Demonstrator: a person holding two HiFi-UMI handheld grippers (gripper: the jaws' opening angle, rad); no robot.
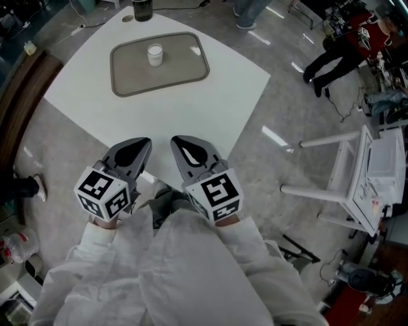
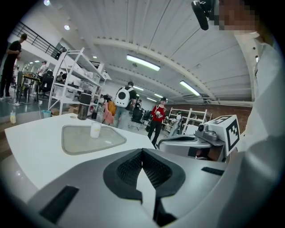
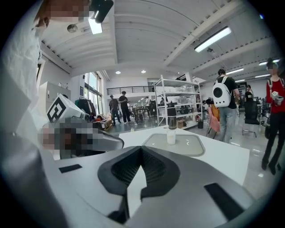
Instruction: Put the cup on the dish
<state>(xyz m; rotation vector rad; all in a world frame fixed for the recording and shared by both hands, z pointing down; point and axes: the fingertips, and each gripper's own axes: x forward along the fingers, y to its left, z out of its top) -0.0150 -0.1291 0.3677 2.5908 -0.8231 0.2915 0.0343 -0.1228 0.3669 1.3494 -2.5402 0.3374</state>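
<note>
Cup: small, white, upright (image 1: 155,54). It stands on the dish, a little past the middle toward the far side.
Dish: grey-beige tray with rounded corners (image 1: 131,81), lying flat on the far half of the table, with the cup resting on it.
Table: white top (image 1: 191,108), its near corner pointing toward me.
Dark container: tall, upright, at the table's far edge (image 1: 143,9), just beyond the dish and not touching it.
Left gripper: in my left hand over the table's near corner (image 1: 145,144). The jaws are pressed together tip to tip with nothing between them. It is aimed toward the dish and well apart from the cup.
Right gripper: just beside the left one (image 1: 176,141). Its jaws are likewise closed on nothing, and it is also well short of the cup.
Pair: the two sit side by side, tips near each other but apart, marker cubes toward me.
Sleeves: white (image 1: 191,274), both drawn in close to my body.
Floor: grey and glossy (image 1: 280,102).
White frame: tubular stand off the table's right side (image 1: 328,139).
Shelving: white racks beyond the table (image 3: 178,100).
People: several stand or walk in the hall behind, one with a white backpack (image 3: 221,95).
</note>
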